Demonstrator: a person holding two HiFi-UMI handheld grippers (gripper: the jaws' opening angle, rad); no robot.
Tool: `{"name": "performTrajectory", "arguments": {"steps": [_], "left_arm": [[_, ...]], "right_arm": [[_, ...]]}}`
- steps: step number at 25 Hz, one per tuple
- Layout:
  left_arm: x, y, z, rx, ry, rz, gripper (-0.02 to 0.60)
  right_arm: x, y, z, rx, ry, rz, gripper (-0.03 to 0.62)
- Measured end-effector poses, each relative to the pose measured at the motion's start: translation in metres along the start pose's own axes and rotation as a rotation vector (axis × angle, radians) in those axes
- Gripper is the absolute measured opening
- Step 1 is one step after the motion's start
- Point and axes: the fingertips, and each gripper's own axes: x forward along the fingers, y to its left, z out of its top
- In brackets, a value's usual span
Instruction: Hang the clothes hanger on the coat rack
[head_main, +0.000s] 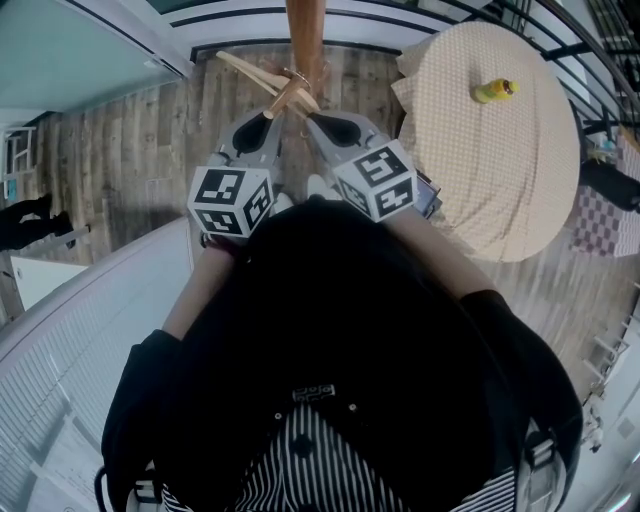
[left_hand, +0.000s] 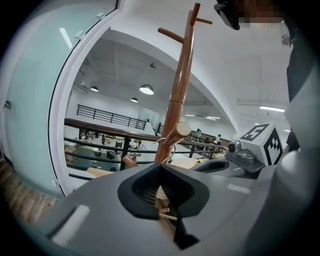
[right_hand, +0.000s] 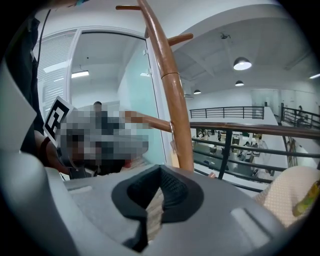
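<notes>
The wooden clothes hanger sits just in front of both grippers, against the brown coat rack pole. In the left gripper view its metal hook curls by a round-ended peg on the pole. My left gripper is shut with pale hanger wood between its pads. In the right gripper view the hook hangs at the pole, a small tag below it. My right gripper is shut, a strip of pale wood showing between its pads. From above, both grippers, left and right, meet at the hanger.
A round table with a beige cloth stands close on the right, with a yellow object on it. A black railing runs behind it. A glass wall is at the left. More pegs stick out higher on the pole.
</notes>
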Motion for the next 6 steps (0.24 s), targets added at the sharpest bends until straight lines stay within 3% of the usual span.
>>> {"name": "performTrajectory", "arguments": {"steps": [6], "left_arm": [[0.0066,-0.0003,0.0046,-0.002,0.005,-0.001,0.003]], "right_arm": [[0.0013,-0.0069,0.0045,0.001,0.005,0.005,0.002]]}}
